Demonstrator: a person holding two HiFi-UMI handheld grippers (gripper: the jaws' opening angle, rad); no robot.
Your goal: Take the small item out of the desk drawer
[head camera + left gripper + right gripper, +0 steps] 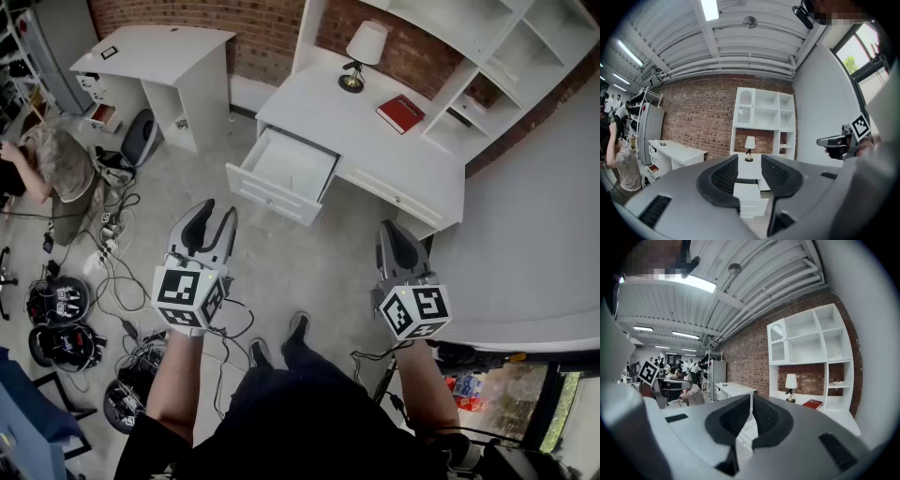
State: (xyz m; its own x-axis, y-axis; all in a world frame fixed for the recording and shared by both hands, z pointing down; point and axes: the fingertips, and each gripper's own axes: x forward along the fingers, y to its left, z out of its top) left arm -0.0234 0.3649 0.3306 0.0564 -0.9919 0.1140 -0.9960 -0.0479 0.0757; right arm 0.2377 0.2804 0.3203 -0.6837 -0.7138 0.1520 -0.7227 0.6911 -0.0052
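Left gripper (217,212): held short of the desk (314,112), on the open-floor side, off the drawer's left corner. Jaws released, standing apart, nothing between the pads.

Right gripper (390,231): also short of the desk, below its right end. Jaws clenched together on nothing.

Person's shoes (277,340): on the floor between the two grippers, further back from the desk than either.

Cables (120,272): loose on the floor, well left of the desk.

Drawer (267,199): the desk's left drawer, pulled fully out towards the grippers. Its interior reads pale and the small item cannot be made out in it from any view.

On the desk top: a red book (400,113) right of centre; a lamp (361,52) with a white shade towards the back edge.

White shelf unit (487,52): rises from the desk's rear and right side, against a brick wall (272,28).

A second white desk (155,52) stands left of the desk, with a crouching person (54,161) further left.
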